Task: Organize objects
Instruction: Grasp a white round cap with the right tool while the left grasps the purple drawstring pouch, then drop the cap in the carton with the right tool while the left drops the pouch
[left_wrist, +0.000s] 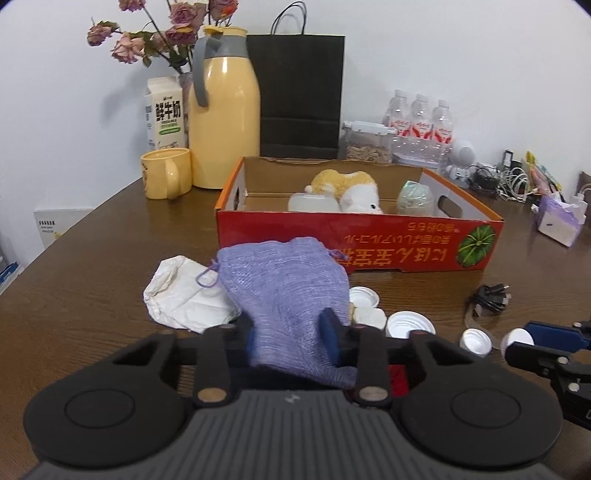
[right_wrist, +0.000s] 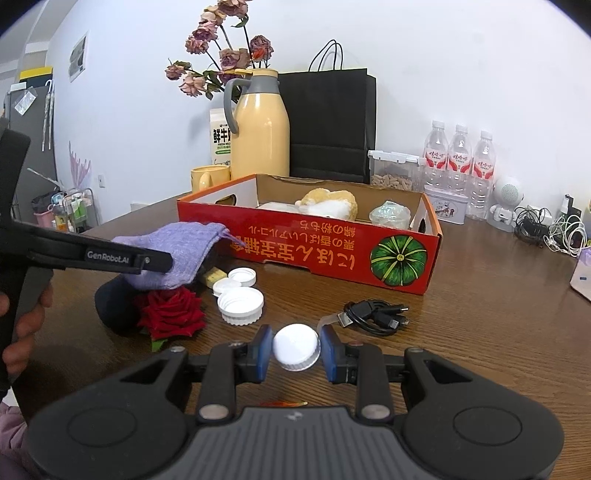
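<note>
Under the lifted purple pouch (right_wrist: 177, 254) — a half-hidden red rose (right_wrist: 171, 314).

The right claw (right_wrist: 296, 350) pinches a white cap (right_wrist: 296, 350) between its blue pads, just above the brown counter (right_wrist: 480, 332). Beside it lie a black cable (right_wrist: 376, 312), three more caps (right_wrist: 241, 300) and a red rose (right_wrist: 173, 313). The left claw (right_wrist: 155, 263) holds a purple pouch (right_wrist: 177, 254) before the red box (right_wrist: 314, 251).
</note>
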